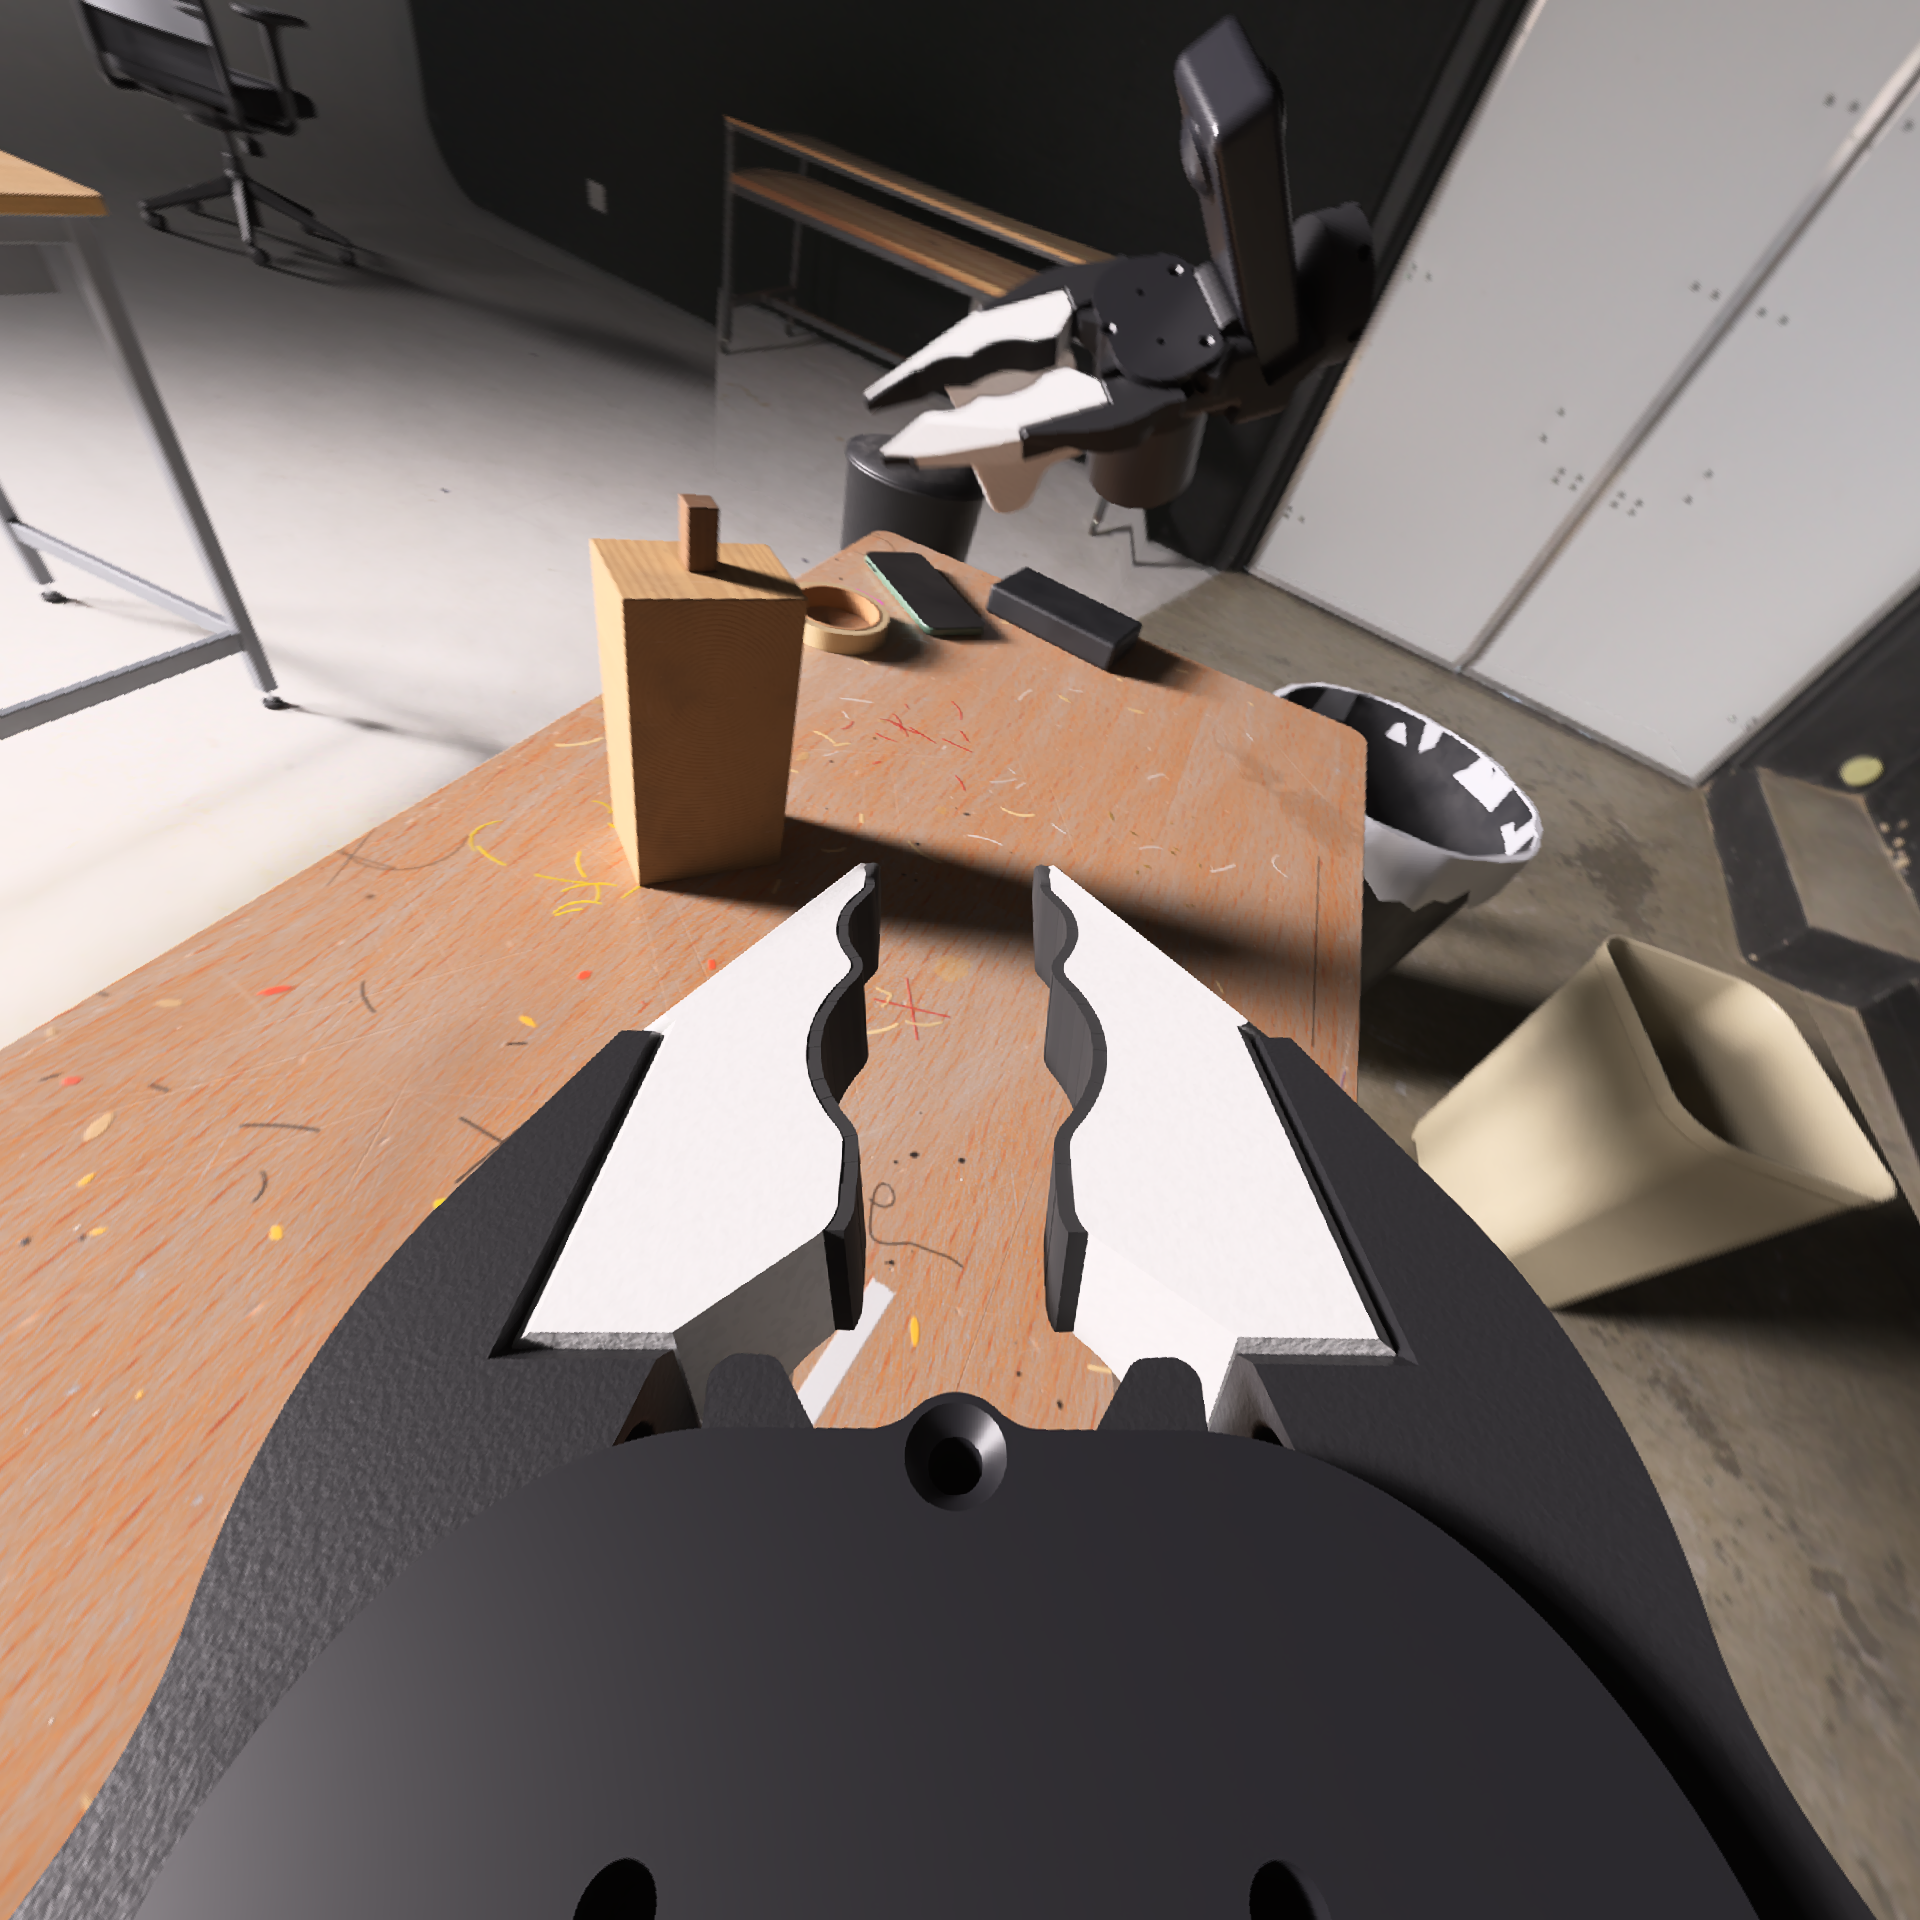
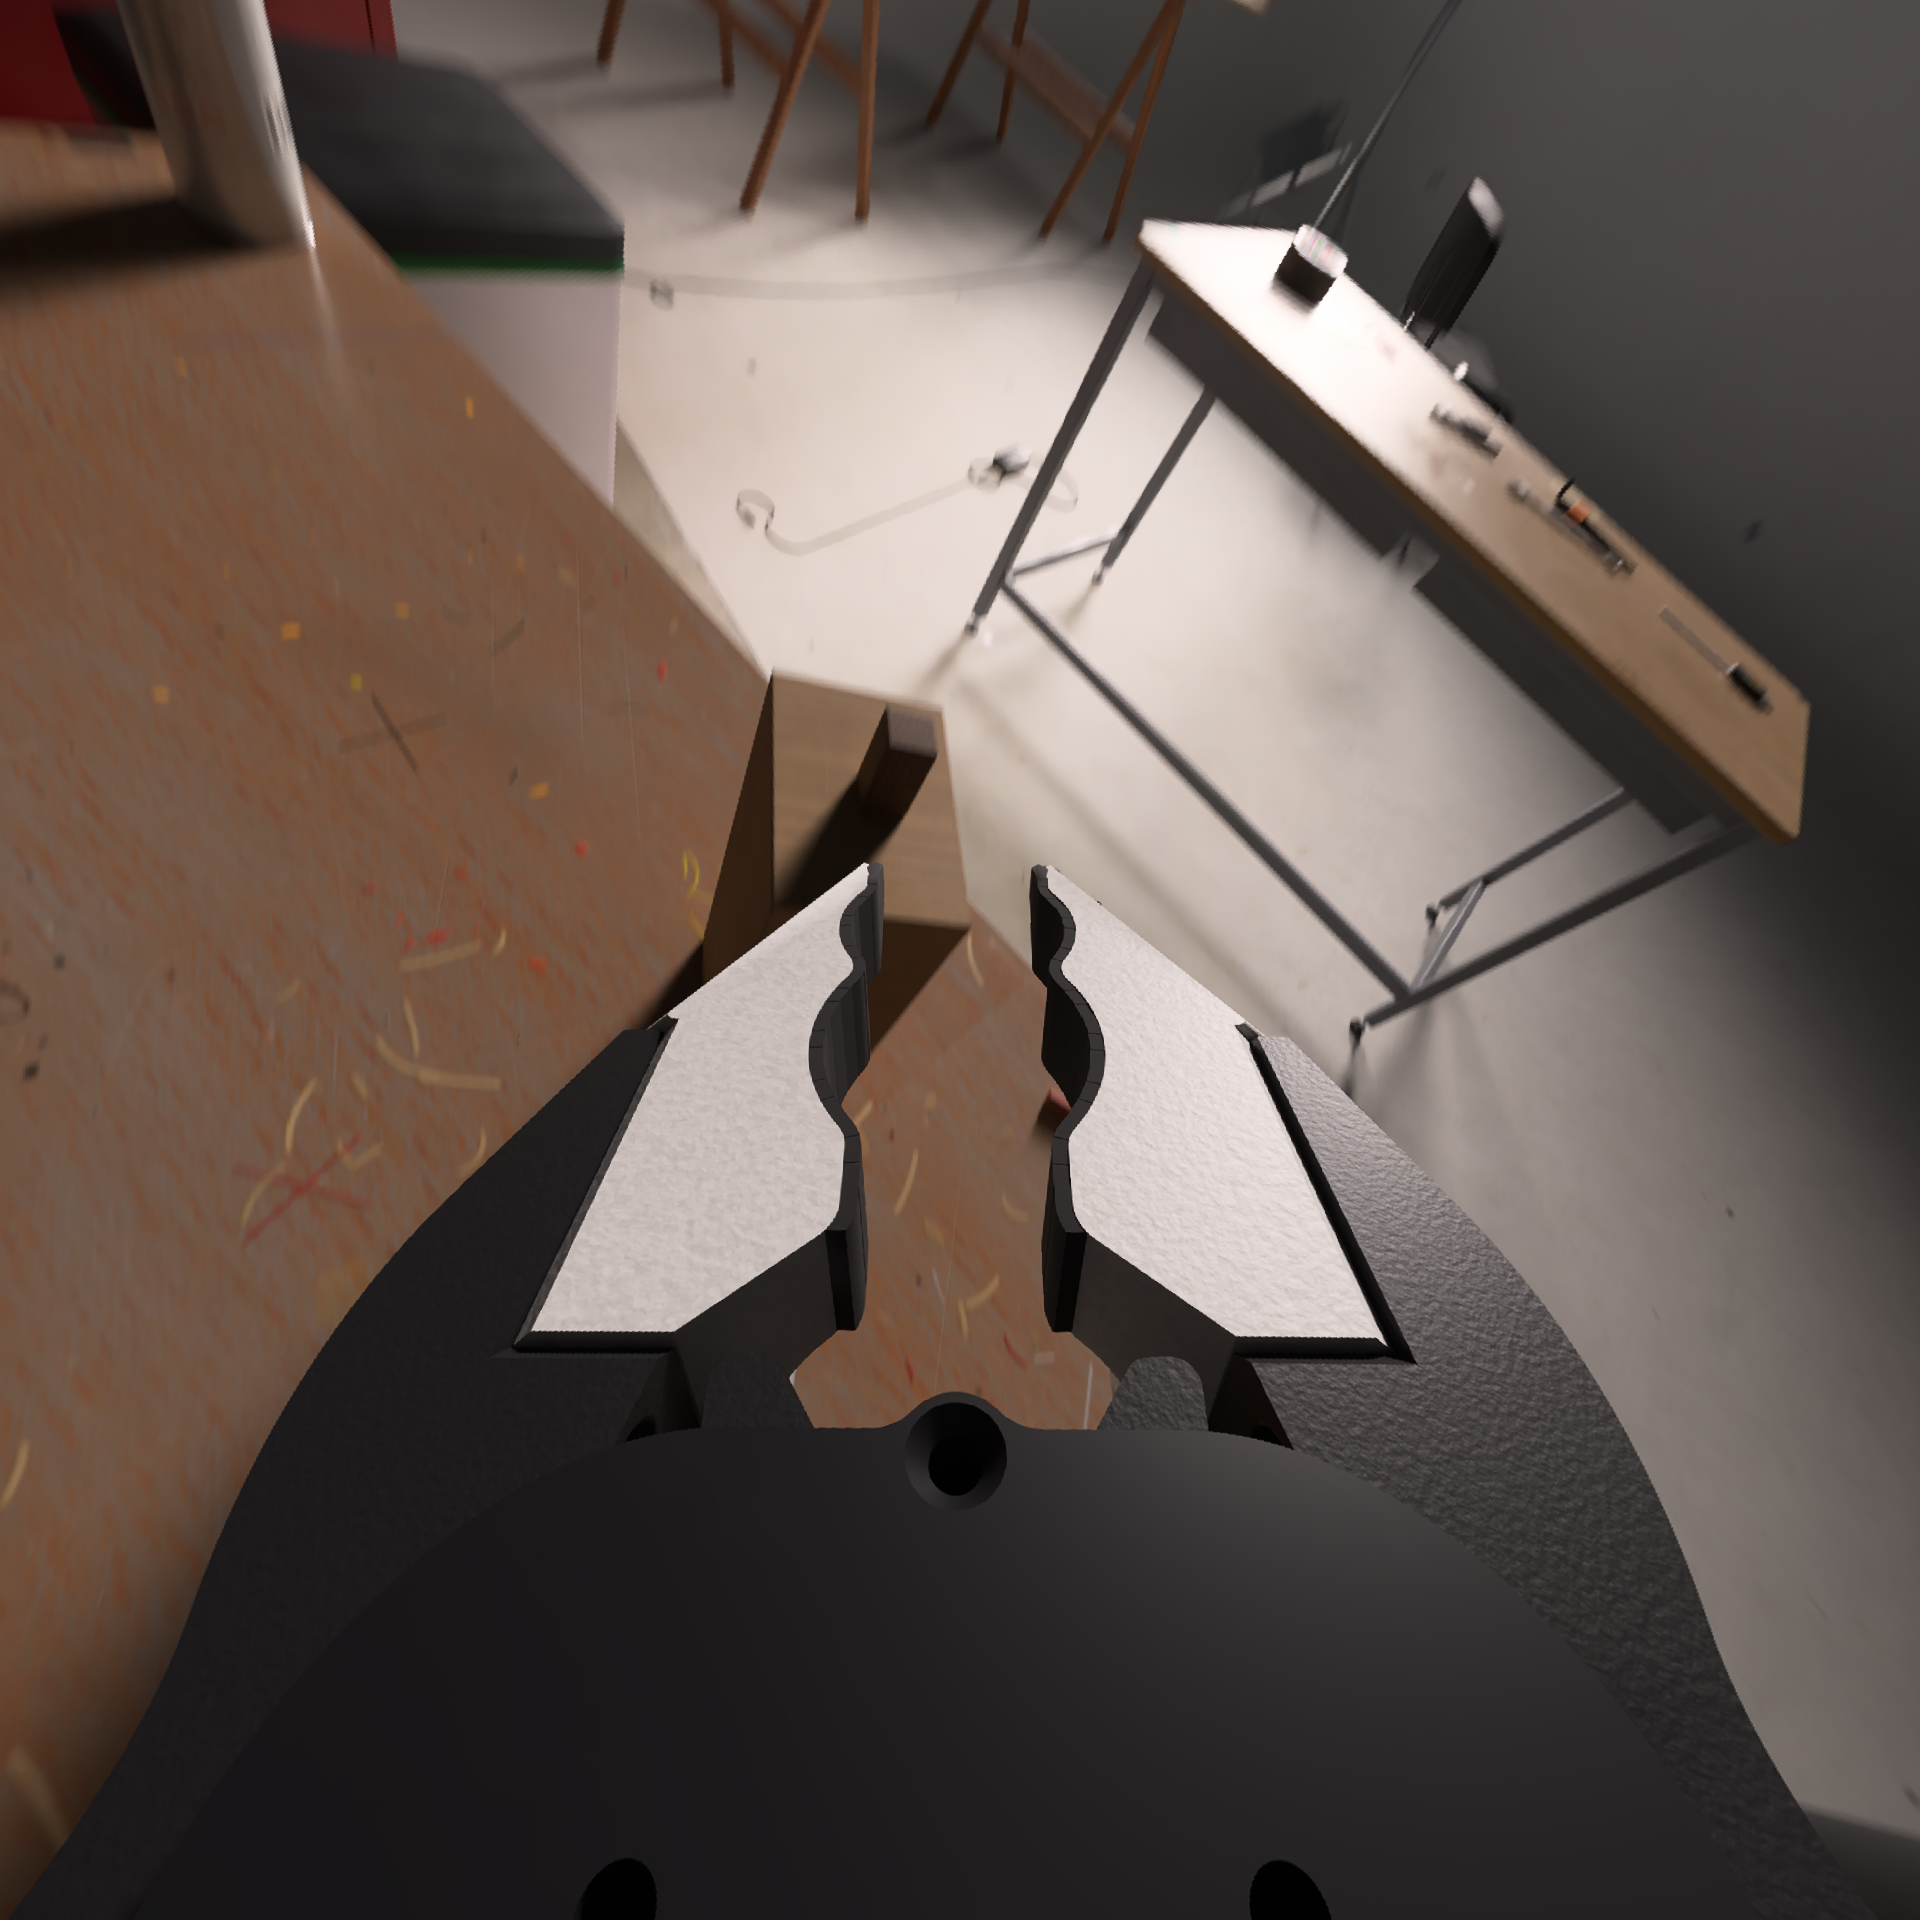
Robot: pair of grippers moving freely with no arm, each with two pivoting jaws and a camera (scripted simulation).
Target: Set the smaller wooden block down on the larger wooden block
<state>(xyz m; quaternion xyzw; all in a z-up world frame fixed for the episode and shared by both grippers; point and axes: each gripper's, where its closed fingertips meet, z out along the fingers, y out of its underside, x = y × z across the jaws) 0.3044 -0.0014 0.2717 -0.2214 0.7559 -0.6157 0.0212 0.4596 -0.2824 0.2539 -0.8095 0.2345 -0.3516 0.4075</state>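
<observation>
Standing already on top: the smaller wooden block [image 1: 699, 532] rested upright on the larger wooden block [image 1: 698, 727].

From the left wrist view, the larger block stood on the scratched worktop [image 1: 1091, 769], near its far left edge, with a tape roll [image 1: 847, 620], a phone [image 1: 925, 592] and a dark case [image 1: 1063, 616] behind it. The left hand-held gripper [image 1: 956, 883] hung low, fingers apart and empty; the right hand-held gripper [image 1: 883, 421] floated above, also apart and holding nothing. From the right wrist view, the right hand-held gripper [image 2: 956, 883] looked down on the larger block [image 2: 925, 831] with the small one [image 2: 891, 774] on it, blurred. Both blocks seemed stiff, light and not slippery; the small one I would pinch on its two flat sides, gently, because it is narrow and could tip.
</observation>
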